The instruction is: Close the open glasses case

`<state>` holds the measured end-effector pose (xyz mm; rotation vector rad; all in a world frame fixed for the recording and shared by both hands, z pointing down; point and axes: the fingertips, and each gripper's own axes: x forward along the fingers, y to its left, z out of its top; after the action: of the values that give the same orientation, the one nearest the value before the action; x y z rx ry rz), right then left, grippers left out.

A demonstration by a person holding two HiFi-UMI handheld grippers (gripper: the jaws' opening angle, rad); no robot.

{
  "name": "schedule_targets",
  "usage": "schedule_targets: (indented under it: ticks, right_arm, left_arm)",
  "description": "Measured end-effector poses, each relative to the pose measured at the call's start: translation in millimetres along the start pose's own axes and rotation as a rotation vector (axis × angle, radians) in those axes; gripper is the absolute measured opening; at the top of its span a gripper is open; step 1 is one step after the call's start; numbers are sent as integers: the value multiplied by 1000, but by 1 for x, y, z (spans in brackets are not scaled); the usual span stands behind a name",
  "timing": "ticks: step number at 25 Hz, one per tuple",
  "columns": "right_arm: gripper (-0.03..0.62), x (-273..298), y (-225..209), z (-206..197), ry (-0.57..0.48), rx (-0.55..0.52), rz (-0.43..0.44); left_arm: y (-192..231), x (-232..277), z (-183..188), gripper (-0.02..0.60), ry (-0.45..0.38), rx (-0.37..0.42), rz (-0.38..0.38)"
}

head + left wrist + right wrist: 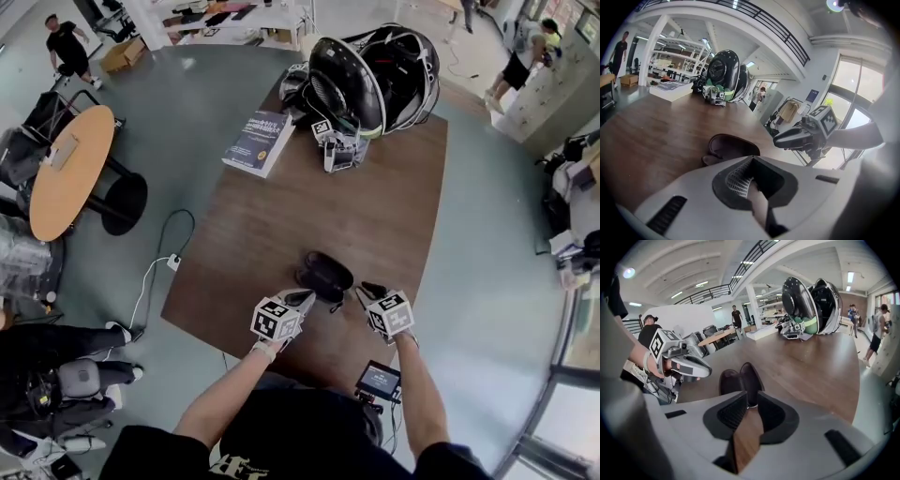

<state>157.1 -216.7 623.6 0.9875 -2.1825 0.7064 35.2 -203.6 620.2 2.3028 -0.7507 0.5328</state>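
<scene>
Left hand-held gripper [306, 298]: held low over the near part of the desk [375, 216]. The jaws are drawn very close and seem to meet at the tips, though the steep view leaves this unsure. Nothing sits between them.
Right hand-held gripper [367, 290]: level with the left one, with its tips turned towards it. The jaws stand a narrow gap apart, and only bare wood shows in the gap.
Glasses case [324, 273]: dark, open, lid raised. It rests on the desk just ahead of both hand-held grippers and between their tips, close to both, with neither gripping it.
Seen along the left hand-held gripper: the case [731, 146] lies just beyond the tips, and the right hand-held gripper [780, 139] is to its right.
Seen along the right hand-held gripper: the case [740, 378] stands just past the tips, and the left hand-held gripper [701, 371] is to its left.
Book [258, 141]: dark blue, well ahead and to the left of the left hand-held gripper, overhanging the desk edge.
Large black-and-white shell [375, 75]: at the far end of the desk, well beyond both hand-held grippers.
Small screen [379, 380]: behind the right hand-held gripper, near the person's body.
</scene>
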Motion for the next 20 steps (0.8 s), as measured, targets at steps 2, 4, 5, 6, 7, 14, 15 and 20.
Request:
schedule_targets:
  ticks: [2,4,5,6,7,14,15,20]
  right_arm:
    - [48,10,-3,-5,20,2,-2]
    - [49,19,-6,-7,33,7,2]
    - [55,25,-7,-7,40,9,3]
    - [58,30,-9,-7,47,9,3]
    - [58,36,-12,-7,53,6,1]
    - [58,66,-27,7,76,-7,5]
    - [58,69,-27,9,79,-15,10]
    - [57,73,-21,16,83,-41,39]
  left_arm:
    - [1,5,-3,5,6,-15,2]
    - [2,10,-3,5,2,-37,3]
    - [4,13,-2,5,2,-47,5]
    - [5,16,-2,5,6,-53,10]
    - [7,19,-3,5,14,-53,16]
    - [27,36,-17,5,89,-25,43]
    - [29,37,-19,5,92,-33,45]
    - [34,39,-25,5,97,-69,51]
